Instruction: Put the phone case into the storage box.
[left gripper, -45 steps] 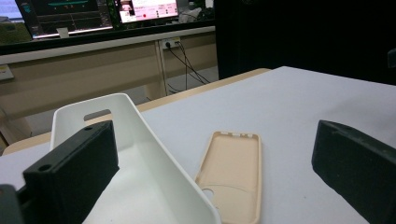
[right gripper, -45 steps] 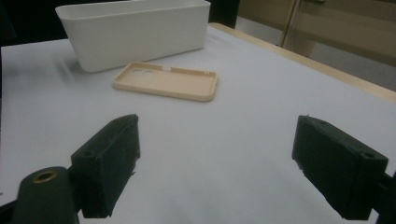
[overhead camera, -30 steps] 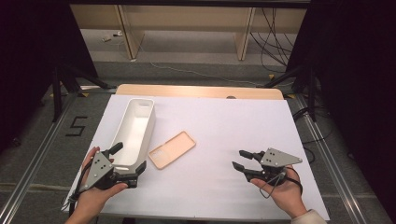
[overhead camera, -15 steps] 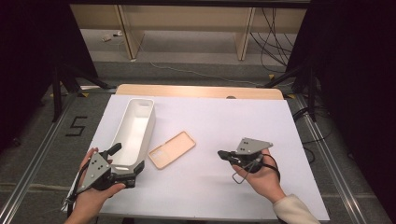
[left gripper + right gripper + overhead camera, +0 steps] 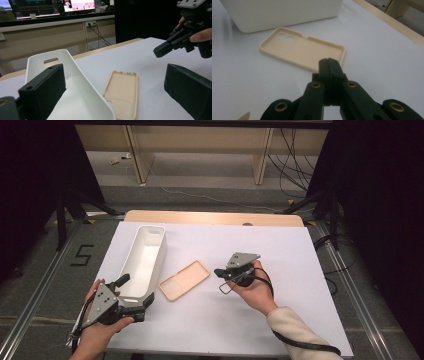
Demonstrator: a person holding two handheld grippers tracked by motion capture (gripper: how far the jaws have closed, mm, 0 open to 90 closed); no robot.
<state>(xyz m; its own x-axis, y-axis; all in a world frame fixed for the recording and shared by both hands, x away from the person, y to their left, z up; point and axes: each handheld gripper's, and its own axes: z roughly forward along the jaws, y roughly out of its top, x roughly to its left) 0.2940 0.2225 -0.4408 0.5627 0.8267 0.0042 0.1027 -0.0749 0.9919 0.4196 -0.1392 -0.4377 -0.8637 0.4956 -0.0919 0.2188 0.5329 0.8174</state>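
Note:
A beige phone case (image 5: 184, 280) lies hollow side up on the white table, just right of a long white bin (image 5: 145, 255). My right gripper (image 5: 218, 272) is shut with nothing between its jaws. Its tip sits just short of the case's right end, close above the table. In the right gripper view the closed jaws (image 5: 329, 66) point at the case (image 5: 302, 48), with the bin (image 5: 282, 12) behind it. My left gripper (image 5: 135, 290) is open at the bin's near end. In the left gripper view (image 5: 115, 95) its jaws frame the bin (image 5: 72, 82) and the case (image 5: 122, 90).
The table's wooden far edge (image 5: 215, 217) runs behind the white sheet. Dark stands and cables are on the floor beyond. A person's right hand holding the right gripper (image 5: 160, 51) is seen past the case in the left gripper view.
The right gripper has moved left across the table toward the phone case, and its jaws have gone from open to shut. The left gripper has stayed put.

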